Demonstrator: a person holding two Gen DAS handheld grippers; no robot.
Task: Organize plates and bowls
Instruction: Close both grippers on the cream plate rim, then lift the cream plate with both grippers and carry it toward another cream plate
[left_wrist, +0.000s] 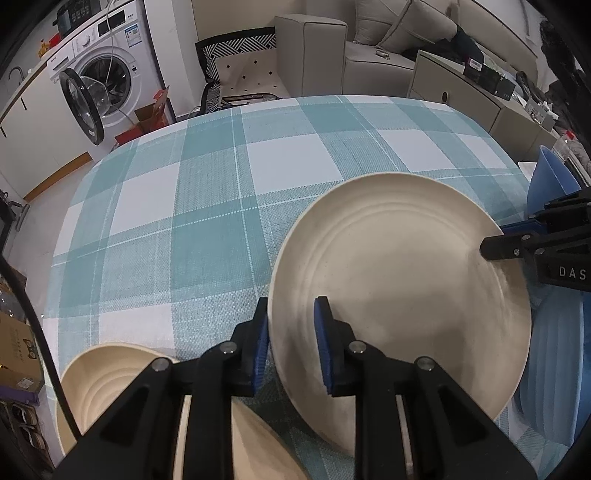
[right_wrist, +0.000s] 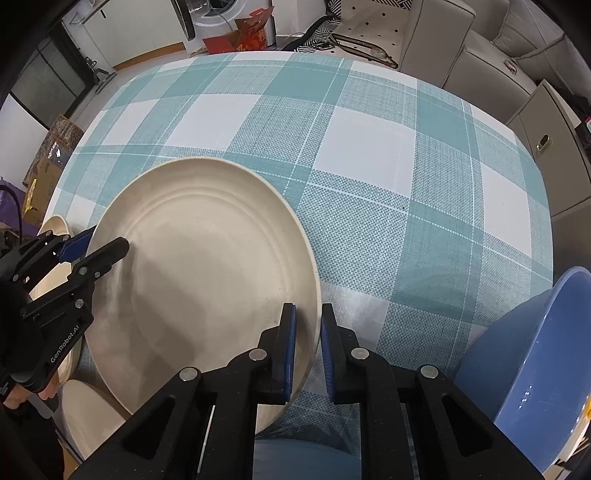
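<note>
A large cream plate (left_wrist: 399, 288) (right_wrist: 207, 288) sits over the checked tablecloth, held at two opposite edges. My left gripper (left_wrist: 291, 347) is shut on its near-left rim, one blue pad outside the rim and one on the plate's face; the right wrist view shows this gripper (right_wrist: 98, 245) at the plate's left edge. My right gripper (right_wrist: 308, 347) is shut on the plate's right rim, and the left wrist view shows it (left_wrist: 498, 238) clamping from the right. A blue plate (left_wrist: 554, 369) lies partly under the cream plate's right side.
A blue bowl (right_wrist: 524, 354) (left_wrist: 550, 177) stands at the table's right edge. A cream bowl (left_wrist: 103, 373) and another cream plate (left_wrist: 258, 443) sit at the near left. The teal-and-white tablecloth (right_wrist: 369, 147) stretches toward the far edge; a washing machine (left_wrist: 107, 77) and a sofa (left_wrist: 332, 48) stand beyond.
</note>
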